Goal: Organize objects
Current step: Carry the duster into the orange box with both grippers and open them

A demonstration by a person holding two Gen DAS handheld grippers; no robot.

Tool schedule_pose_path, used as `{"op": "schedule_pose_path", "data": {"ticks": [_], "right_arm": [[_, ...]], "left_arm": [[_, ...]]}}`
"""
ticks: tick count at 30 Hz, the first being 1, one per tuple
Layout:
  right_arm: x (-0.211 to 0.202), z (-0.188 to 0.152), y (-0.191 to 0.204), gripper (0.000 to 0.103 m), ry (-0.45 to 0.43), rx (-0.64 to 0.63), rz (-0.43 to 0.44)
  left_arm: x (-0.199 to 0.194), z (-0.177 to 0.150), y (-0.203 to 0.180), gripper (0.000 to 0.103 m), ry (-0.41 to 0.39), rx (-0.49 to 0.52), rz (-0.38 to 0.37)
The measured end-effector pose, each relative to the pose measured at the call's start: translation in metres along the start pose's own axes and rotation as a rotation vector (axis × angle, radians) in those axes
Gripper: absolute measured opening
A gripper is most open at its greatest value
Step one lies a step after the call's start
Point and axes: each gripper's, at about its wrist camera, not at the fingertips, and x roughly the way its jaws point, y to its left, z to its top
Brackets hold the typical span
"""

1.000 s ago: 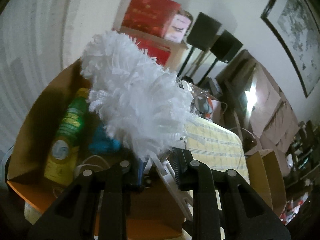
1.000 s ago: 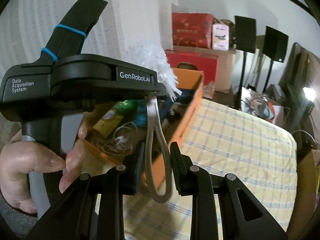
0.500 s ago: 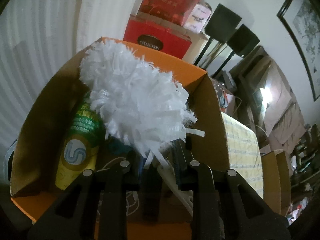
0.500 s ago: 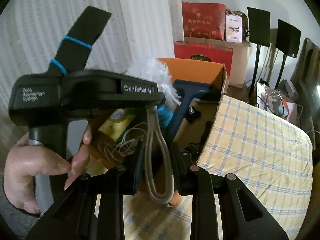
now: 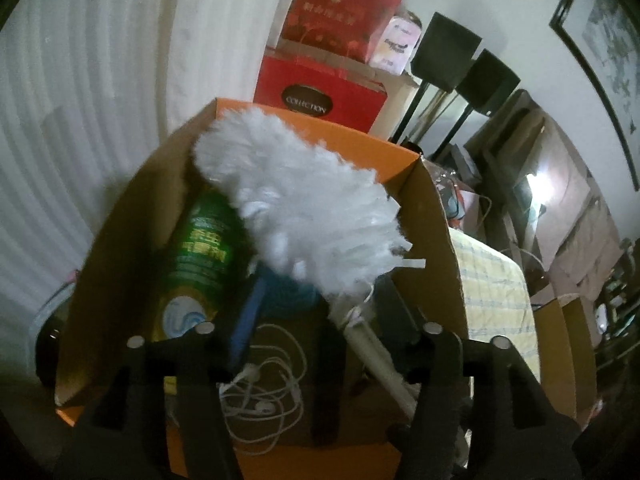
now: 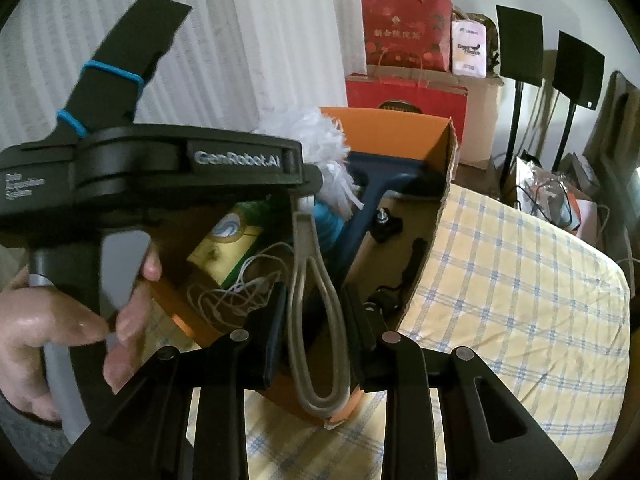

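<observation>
A white fluffy duster (image 5: pixel 308 208) lies head-first in the orange cardboard box (image 5: pixel 436 240), its pale handle (image 5: pixel 380 364) slanting out toward my right finger. My left gripper (image 5: pixel 316 340) hovers over the box's near edge, jaws wide apart and touching nothing I can see. In the right wrist view the duster's grey loop handle (image 6: pixel 316 320) hangs between the pads of my right gripper (image 6: pixel 316 320), which look closed on it. The box (image 6: pixel 436 216) and duster head (image 6: pixel 316 140) lie just beyond.
In the box are a green and yellow spray can (image 5: pixel 196 268), tangled white earphones (image 5: pixel 264 384), a blue object (image 5: pixel 288 292) and a dark blue tool (image 6: pixel 372 196). The box sits on a checked yellow bedspread (image 6: pixel 516 292). Red gift bags (image 5: pixel 328 40) and black stands (image 6: pixel 520 52) stand behind.
The duster has gone down into the box. My left gripper's jaws have opened and let go of the handle. The right gripper has stayed on the loop.
</observation>
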Motion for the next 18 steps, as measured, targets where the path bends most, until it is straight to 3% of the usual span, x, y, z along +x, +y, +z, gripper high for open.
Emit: {"op": "schedule_pose_path", "data": {"ticks": [4,7,12,16,18], "right_arm": [[-0.014,-0.001,-0.003,0.045,-0.029,0.017,0.005],[-0.03,0.001,-0.008,0.053,-0.061,0.032,-0.002],[-0.058,0.003,-0.023,0.064,-0.106,0.075,-0.033],[-0.08,0.0,-0.036,0.068,-0.135,0.111,-0.066],[-0.091,-0.004,-0.044,0.07,-0.14,0.134,-0.092]], "left_arm": [[-0.01,-0.002,0.004,0.059,-0.011,0.013,0.013],[-0.019,-0.004,0.005,0.073,-0.026,0.028,0.015],[-0.036,-0.008,0.0,0.084,-0.057,0.082,0.036],[-0.053,-0.014,-0.002,0.099,-0.087,0.098,0.021],[-0.059,-0.018,-0.003,0.101,-0.094,0.101,0.007]]}}
